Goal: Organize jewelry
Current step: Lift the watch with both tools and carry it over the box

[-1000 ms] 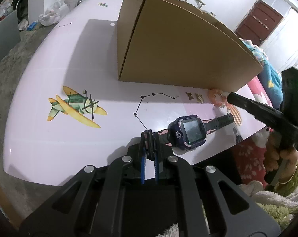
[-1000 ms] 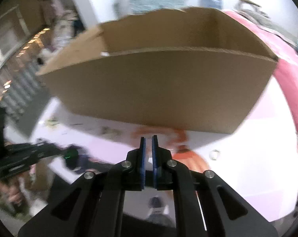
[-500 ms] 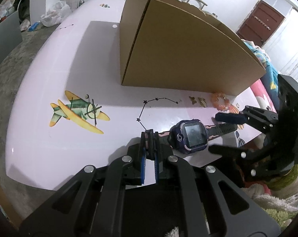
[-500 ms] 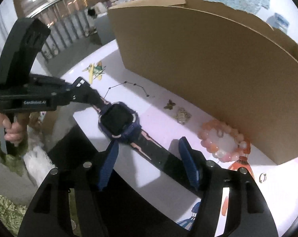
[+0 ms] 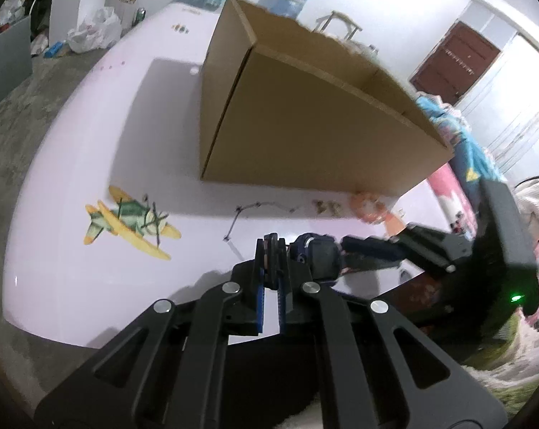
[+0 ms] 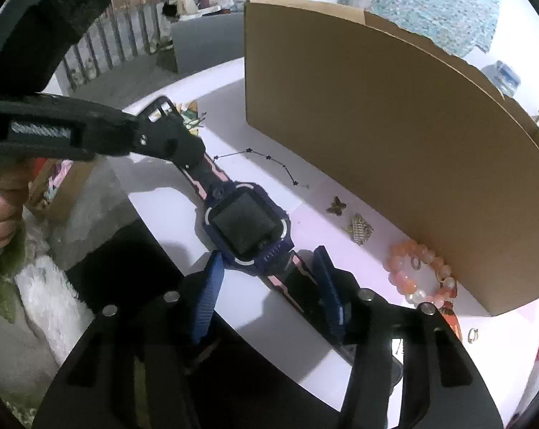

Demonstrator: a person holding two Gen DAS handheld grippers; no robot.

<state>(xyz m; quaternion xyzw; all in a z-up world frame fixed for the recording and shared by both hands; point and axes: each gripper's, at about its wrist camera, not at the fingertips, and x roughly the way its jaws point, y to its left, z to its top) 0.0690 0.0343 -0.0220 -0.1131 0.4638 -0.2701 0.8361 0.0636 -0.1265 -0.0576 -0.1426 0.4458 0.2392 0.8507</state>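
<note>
While the left gripper (image 5: pixel 271 250) pinches one end of the watch strap, fingers pressed together on it, the watch (image 6: pixel 248 228) sits at the near edge of the white table (image 5: pixel 90 164), its dark square face up and its navy case framed in pink trim. From the right wrist view that same left gripper (image 6: pixel 169 136) comes in from the left, a hand (image 6: pixel 1 211) wrapped round its handle, and the buckle end of the strap pokes out past its tip.

Now the right gripper (image 6: pixel 269 286): blue pads either side of the other strap half, just below the watch case, and they're closing in, the strap between them but a gap visible on both sides, so no clamp. In the left wrist view the right gripper (image 5: pixel 369 250) reaches in from the right toward the watch (image 5: pixel 315 250).

Behind all this stands a big open cardboard box (image 6: pixel 376 136), filling the far half of the table. Along its near wall lies a row of small pieces: a thin dark chain necklace (image 6: pixel 269 164), a butterfly charm (image 6: pixel 335 205), a small gold piece (image 6: pixel 358 228), then a peach bead bracelet (image 6: pixel 419 271) close to the box. A small ring (image 6: pixel 473 334) lies further right. An aeroplane print (image 5: pixel 126 221) decorates the tabletop to the left.
</note>
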